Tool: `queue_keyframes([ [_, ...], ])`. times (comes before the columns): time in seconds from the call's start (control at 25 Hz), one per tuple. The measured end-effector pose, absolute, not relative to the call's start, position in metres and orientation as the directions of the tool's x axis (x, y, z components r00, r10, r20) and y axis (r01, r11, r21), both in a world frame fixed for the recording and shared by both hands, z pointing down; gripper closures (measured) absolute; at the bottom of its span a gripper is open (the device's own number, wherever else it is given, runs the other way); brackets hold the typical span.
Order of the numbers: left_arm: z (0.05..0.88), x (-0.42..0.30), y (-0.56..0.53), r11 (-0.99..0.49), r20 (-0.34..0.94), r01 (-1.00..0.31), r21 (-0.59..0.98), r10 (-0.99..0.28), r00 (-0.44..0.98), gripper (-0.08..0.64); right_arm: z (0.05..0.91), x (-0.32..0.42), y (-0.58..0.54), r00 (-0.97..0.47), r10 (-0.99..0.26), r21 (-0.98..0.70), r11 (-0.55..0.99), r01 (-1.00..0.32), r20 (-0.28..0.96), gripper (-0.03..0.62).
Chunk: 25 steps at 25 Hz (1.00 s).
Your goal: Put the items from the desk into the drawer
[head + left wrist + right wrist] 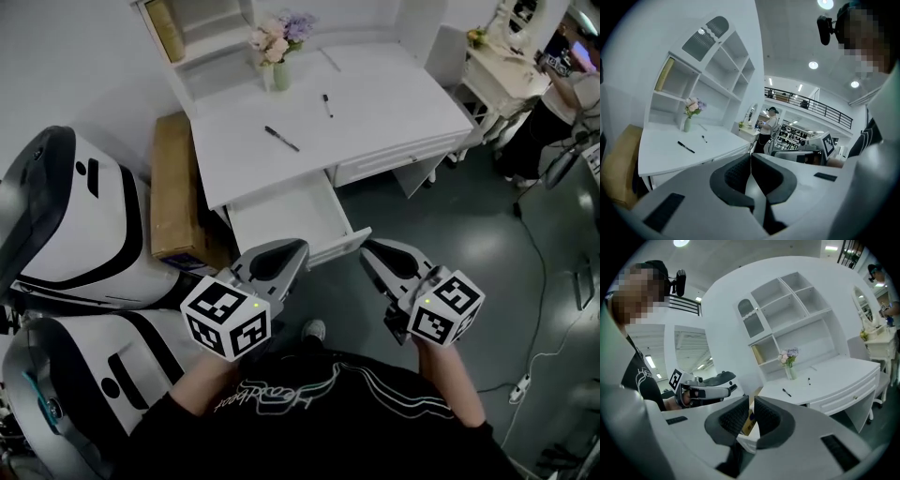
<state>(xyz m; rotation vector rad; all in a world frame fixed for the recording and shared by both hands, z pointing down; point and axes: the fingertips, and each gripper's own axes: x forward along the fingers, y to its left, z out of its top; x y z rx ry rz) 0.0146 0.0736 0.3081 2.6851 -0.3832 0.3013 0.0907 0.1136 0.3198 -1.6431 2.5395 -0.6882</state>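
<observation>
A long black pen [281, 139] and a shorter black marker [327, 105] lie on the white desk [394, 103]. A thin pale strip [330, 61] rests near its back edge. Beneath the desktop the left drawer [281, 220] stands pulled out, and nothing shows inside it. My left gripper [300, 247] hovers just in front of the drawer's front edge, its pads pressed together on nothing [751, 157]. My right gripper [367, 247] hangs beside the drawer's right corner; its jaws are drawn in to a narrow slit, with nothing held [752, 401]. Both grippers stay well short of the pens [686, 147].
A vase of flowers [279, 67] stands at the desk's back, under a shelf unit [187, 37]. A cardboard box [173, 187] leans left of the desk beside white-and-black machines [75, 225]. Another white table [506, 70], a person [562, 89] and floor cables [544, 281] are on the right.
</observation>
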Motion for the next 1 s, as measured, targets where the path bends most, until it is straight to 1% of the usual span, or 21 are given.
queue_keyframes([
  [0.28,0.322,0.017,0.002,-0.829,0.263,-0.391,0.400,-0.305,0.915,0.535,0.334,0.106,0.045,-0.475,-0.851,-0.369,0.377,-0.850,0.224,0.531],
  [0.64,0.322,0.014,-0.068,-0.770,0.281,-0.504,0.391,-0.421,0.862,0.535,0.337,0.122,-0.066,-0.550,-0.799,-0.320,0.469,-0.823,0.244,0.527],
  [0.68,0.321,0.014,-0.076,-0.764,0.285,-0.516,0.387,-0.433,0.855,0.535,0.339,0.124,-0.080,-0.556,-0.792,-0.314,0.476,-0.821,0.252,0.521],
  [0.72,0.321,0.013,-0.085,-0.757,0.288,-0.529,0.385,-0.446,0.848,0.535,0.341,0.126,-0.095,-0.561,-0.785,-0.306,0.484,-0.820,0.263,0.497],
  [0.76,0.321,0.013,-0.094,-0.747,0.291,-0.541,0.385,-0.458,0.840,0.535,0.345,0.128,-0.110,-0.565,-0.777,-0.294,0.491,-0.820,0.278,0.454],
  [1.0,0.336,0.007,-0.146,-0.676,0.319,-0.614,0.407,-0.525,0.789,0.535,0.390,0.133,-0.192,-0.576,-0.719,-0.223,0.533,-0.816,0.390,0.405],
])
